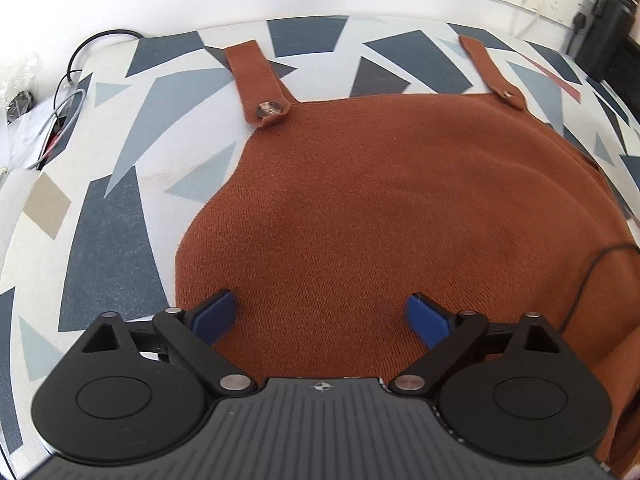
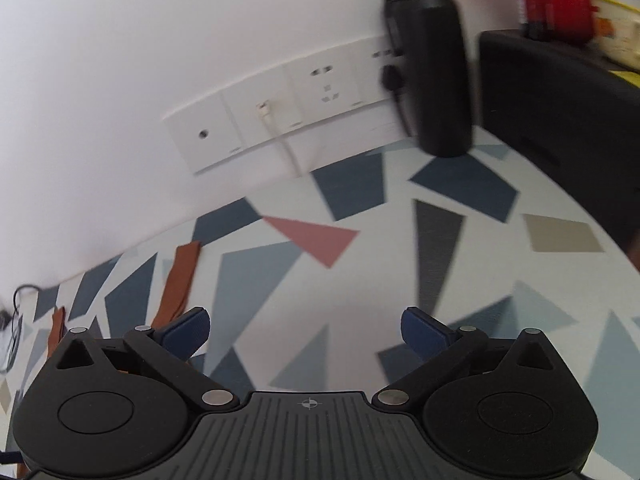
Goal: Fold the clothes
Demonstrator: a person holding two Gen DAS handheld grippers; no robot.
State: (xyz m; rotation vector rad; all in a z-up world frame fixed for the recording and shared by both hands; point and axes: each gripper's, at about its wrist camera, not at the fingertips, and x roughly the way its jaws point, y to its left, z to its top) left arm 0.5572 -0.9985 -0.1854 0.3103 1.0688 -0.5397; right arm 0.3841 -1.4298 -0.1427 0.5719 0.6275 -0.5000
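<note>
A rust-brown knit pinafore dress [image 1: 380, 208] lies flat on the patterned table cover [image 1: 108, 240], with two buttoned shoulder straps [image 1: 256, 80] pointing to the far edge. My left gripper [image 1: 320, 316] is open and empty, hovering over the dress's near part. My right gripper [image 2: 304, 332] is open and empty above the bare cover [image 2: 320, 280], to the right of the dress. Only the strap ends [image 2: 180, 280] show at the left in the right wrist view.
A black bottle [image 2: 432, 60] and a black box [image 2: 560, 112] stand at the back right near wall sockets [image 2: 288, 112]. Cables and plastic bags [image 1: 28, 112] lie off the table's left edge. A thin black cable [image 1: 592, 276] crosses the dress on the right.
</note>
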